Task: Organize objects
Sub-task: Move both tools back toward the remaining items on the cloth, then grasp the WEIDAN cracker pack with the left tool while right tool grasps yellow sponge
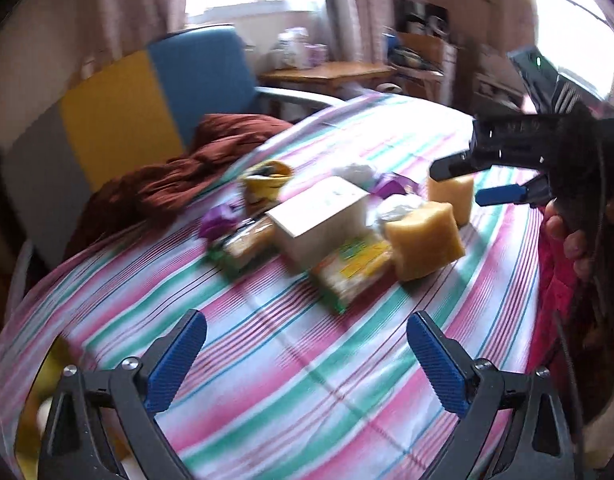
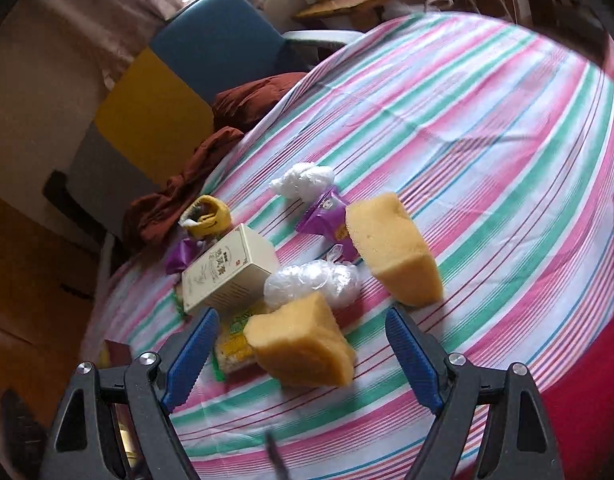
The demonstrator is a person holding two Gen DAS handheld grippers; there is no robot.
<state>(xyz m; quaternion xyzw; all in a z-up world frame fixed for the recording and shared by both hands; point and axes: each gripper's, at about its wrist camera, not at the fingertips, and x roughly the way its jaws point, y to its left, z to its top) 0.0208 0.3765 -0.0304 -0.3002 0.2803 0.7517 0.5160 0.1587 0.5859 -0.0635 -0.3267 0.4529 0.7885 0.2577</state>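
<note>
A heap of objects lies on the striped tablecloth (image 1: 291, 364): two yellow sponges (image 1: 425, 240) (image 1: 453, 196), a cream box (image 1: 321, 220), a green-yellow snack packet (image 1: 353, 270), a yellow cup (image 1: 265, 182), purple wrappers and clear plastic bags. My left gripper (image 1: 307, 360) is open and empty, short of the heap. My right gripper (image 2: 303, 348) is open, its blue pads on either side of the near sponge (image 2: 303, 348), not touching it. The second sponge (image 2: 391, 248), box (image 2: 227, 276) and plastic bag (image 2: 315, 280) lie beyond. The right gripper also shows in the left wrist view (image 1: 463, 182).
A brown cloth (image 1: 179, 176) lies at the table's far left edge by a blue and yellow chair (image 1: 163, 92). A wooden side table (image 1: 331, 72) with clutter stands behind. Red fabric (image 2: 587, 360) hangs at the right edge.
</note>
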